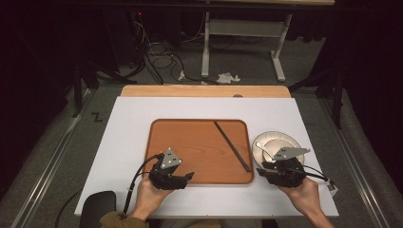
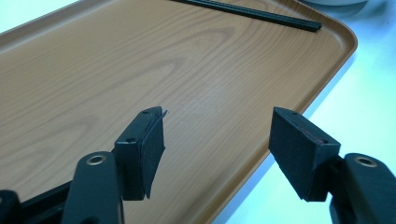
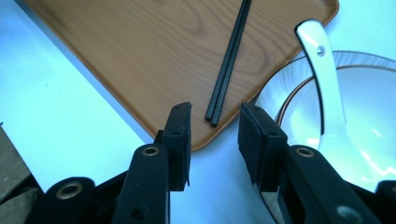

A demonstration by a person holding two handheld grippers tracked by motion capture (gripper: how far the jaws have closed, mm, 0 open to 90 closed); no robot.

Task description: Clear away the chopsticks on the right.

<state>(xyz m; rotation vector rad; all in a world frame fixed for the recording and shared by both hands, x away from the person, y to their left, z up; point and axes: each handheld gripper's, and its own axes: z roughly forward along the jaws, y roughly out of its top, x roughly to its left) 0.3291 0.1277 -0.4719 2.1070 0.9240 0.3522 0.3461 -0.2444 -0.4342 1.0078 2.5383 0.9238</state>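
Nearest the person, the left gripper (image 1: 189,176) hovers over the near left part of the wooden tray (image 1: 190,137), its jaws spread wide with nothing between them. In the left gripper view the bare wood grain of the tray (image 2: 140,60) runs beneath the jaws, and the tray's near edge passes under the right-hand jaw.

The right gripper (image 1: 260,172) sits just off the tray's near right corner, over the white counter (image 1: 123,137). Its jaws stand apart by a narrower gap and hold nothing. From above, the grey plate on this gripper covers the near part of the white bowl (image 1: 266,142), so the spoon is hard to make out there. The right gripper view shows it better: a white spoon (image 3: 322,70) lies in the bowl (image 3: 369,102), whose right side is cut off by the frame.

Farther in, a pair of black chopsticks (image 1: 232,145) lies slantwise on the tray's right side, its near tips (image 3: 212,116) just ahead of the right gripper's jaws and its far end cut off.
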